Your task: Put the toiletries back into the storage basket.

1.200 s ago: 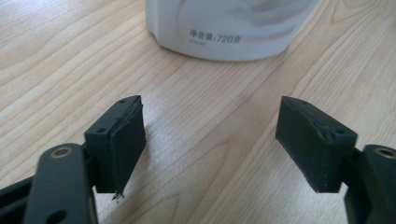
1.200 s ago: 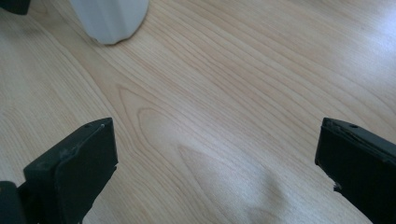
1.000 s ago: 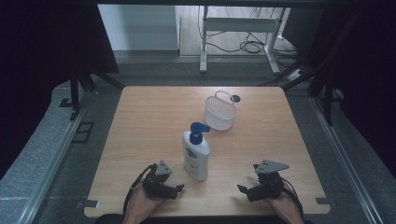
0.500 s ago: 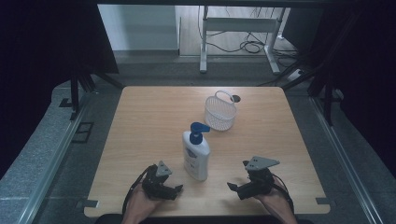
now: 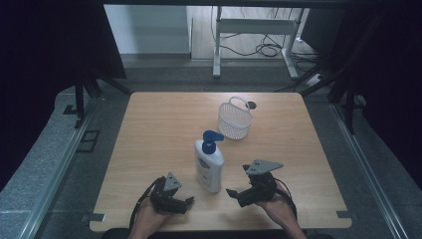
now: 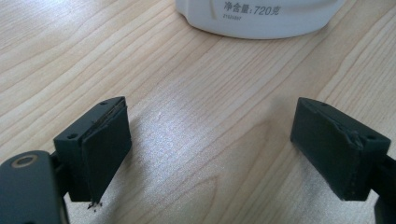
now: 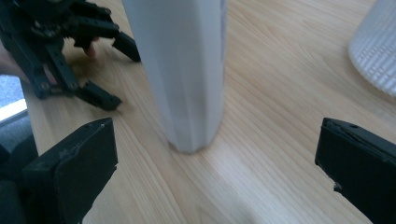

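On the wooden worktop (image 5: 159, 124), the pump bottle (image 5: 209, 162) stands just ahead of the right tool (image 5: 239, 193), jaws apart and empty. Approach step; next, centre the bottle between them and close. Left tool (image 5: 185, 203) rests open.

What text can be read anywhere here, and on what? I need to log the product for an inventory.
"净含量:720克": printed near the base of the white plastic pump bottle with the blue pump head, seen in the left gripper view.
A smaller line of digits beneath it: too small to read.
A blue label on the front of the bottle in the high view: too blurred to read.
The white mesh basket and the light wooden table: no text.
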A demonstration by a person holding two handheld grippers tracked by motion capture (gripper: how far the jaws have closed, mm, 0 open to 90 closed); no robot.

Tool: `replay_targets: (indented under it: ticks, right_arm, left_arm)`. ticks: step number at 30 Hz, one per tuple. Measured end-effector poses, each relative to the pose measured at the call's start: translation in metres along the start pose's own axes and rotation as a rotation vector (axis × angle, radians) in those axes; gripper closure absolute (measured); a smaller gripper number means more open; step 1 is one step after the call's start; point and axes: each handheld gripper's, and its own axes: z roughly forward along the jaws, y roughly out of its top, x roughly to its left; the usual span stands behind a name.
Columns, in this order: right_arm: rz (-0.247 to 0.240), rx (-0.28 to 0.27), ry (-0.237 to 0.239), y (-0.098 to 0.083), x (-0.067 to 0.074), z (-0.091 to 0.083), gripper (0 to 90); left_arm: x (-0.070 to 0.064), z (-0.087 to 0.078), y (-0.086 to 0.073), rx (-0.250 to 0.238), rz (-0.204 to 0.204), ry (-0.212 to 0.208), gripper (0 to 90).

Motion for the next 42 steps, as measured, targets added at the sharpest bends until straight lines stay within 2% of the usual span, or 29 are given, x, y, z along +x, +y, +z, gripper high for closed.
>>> replay_targets:
  ticks: [18, 26, 33, 36, 41, 42]
  right_arm:
    - [-0.01, -0.023, 0.021, 0.041, 0.009, 0.022, 0.2]
    - [-0.04, -0.027, 0.008, 0.057, 0.015, 0.035, 3.3]
    - [-0.052, -0.05, -0.008, 0.065, 0.02, 0.048, 12.5]
    - [-0.06, -0.057, -0.021, 0.067, 0.021, 0.05, 13.8]
    - [-0.076, -0.073, -0.036, 0.071, 0.026, 0.051, 27.9]
    - [-0.076, -0.073, -0.036, 0.071, 0.026, 0.051, 27.9]
  left_arm:
    - [0.0, 0.0, -0.001, -0.004, 0.005, -0.002, 11.7]
    - [0.0, 0.0, -0.001, -0.006, 0.004, -0.001, 11.6]
    - [0.0, 0.0, -0.001, -0.007, 0.004, 0.0, 11.7]
    - [0.0, 0.0, -0.001, -0.007, 0.003, 0.001, 11.6]
    - [0.0, 0.0, -0.001, -0.006, 0.003, 0.0, 11.6]
    - [0.0, 0.0, -0.001, -0.006, 0.003, 0.0, 11.7]
